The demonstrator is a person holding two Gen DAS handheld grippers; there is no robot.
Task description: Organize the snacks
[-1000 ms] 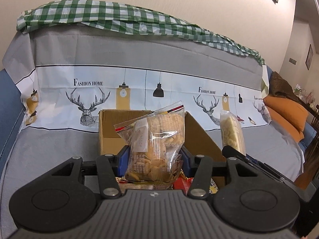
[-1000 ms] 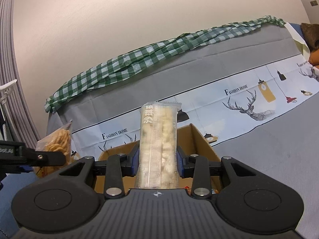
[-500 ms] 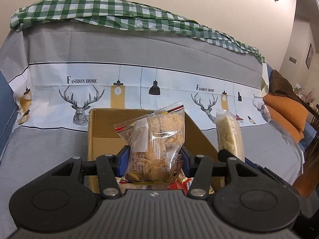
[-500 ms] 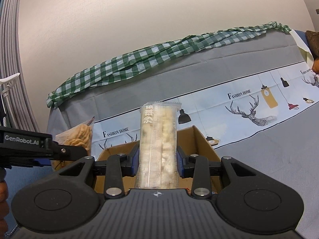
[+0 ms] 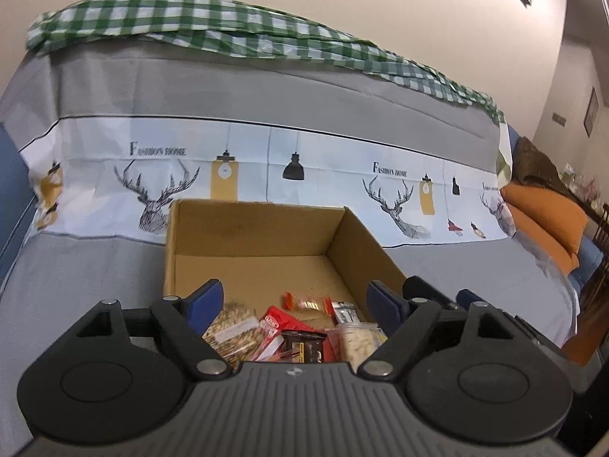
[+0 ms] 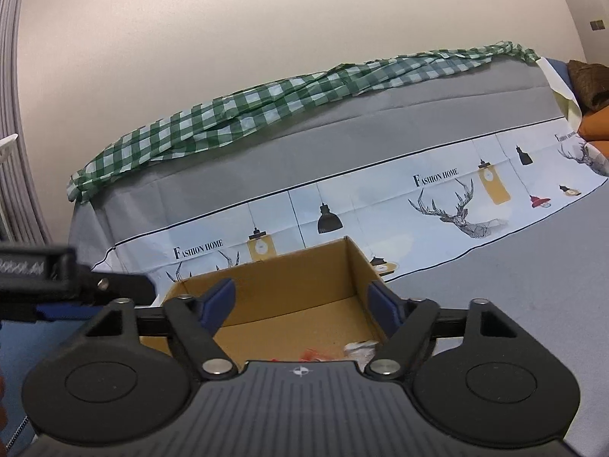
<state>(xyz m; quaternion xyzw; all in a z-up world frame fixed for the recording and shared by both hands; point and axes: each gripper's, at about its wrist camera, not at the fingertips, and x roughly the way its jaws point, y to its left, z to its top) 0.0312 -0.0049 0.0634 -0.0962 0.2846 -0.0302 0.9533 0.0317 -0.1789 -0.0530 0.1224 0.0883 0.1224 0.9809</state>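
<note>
Both grippers over the box, jaws opening with nothing between them

The left gripper (image 5: 293, 301) and the right gripper (image 6: 300, 301) hover over the open cardboard box (image 5: 251, 228) at 12 o'clock, fingers spreading wide and pinching nothing, likely so snacks land inside. The snack packets (image 5: 297, 335) lie heaped at the box's near end, toward 6 o'clock: a clear cracker bag (image 5: 232, 329), red wrappers, a pale pack (image 5: 359, 342). The far floor stays bare, leaving room for more.
</note>
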